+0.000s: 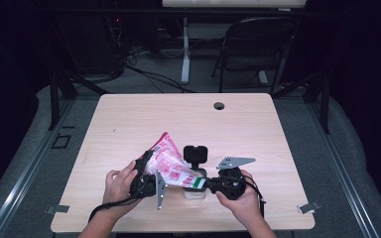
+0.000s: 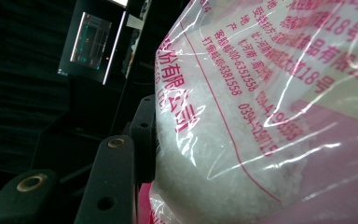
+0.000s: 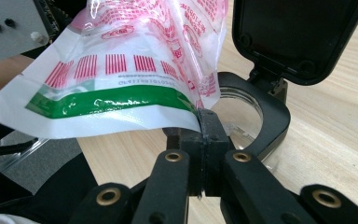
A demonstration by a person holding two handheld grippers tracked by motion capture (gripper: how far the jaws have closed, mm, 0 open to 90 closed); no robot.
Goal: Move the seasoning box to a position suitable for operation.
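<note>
A clear plastic bag (image 1: 171,166) with pink print and white granules inside hangs tilted over the near part of the table. My left gripper (image 1: 146,177) is shut on its body; one black finger (image 2: 142,126) presses against the bulging side (image 2: 261,116). My right gripper (image 3: 204,122) is shut on the bag's lower corner, by the green stripe (image 3: 121,100), and in the high view the right gripper (image 1: 206,183) sits just right of the bag. Under that corner stands a clear container (image 3: 270,122) with its black lid (image 3: 298,32) flipped up; the container (image 1: 194,192) sits near the table's front edge.
The wooden table (image 1: 129,124) has a cable hole (image 1: 219,105) near its far edge. Behind it stand a folding chair (image 1: 258,44) and a white desk leg (image 1: 185,49). Dark frame rails run along both sides of the table.
</note>
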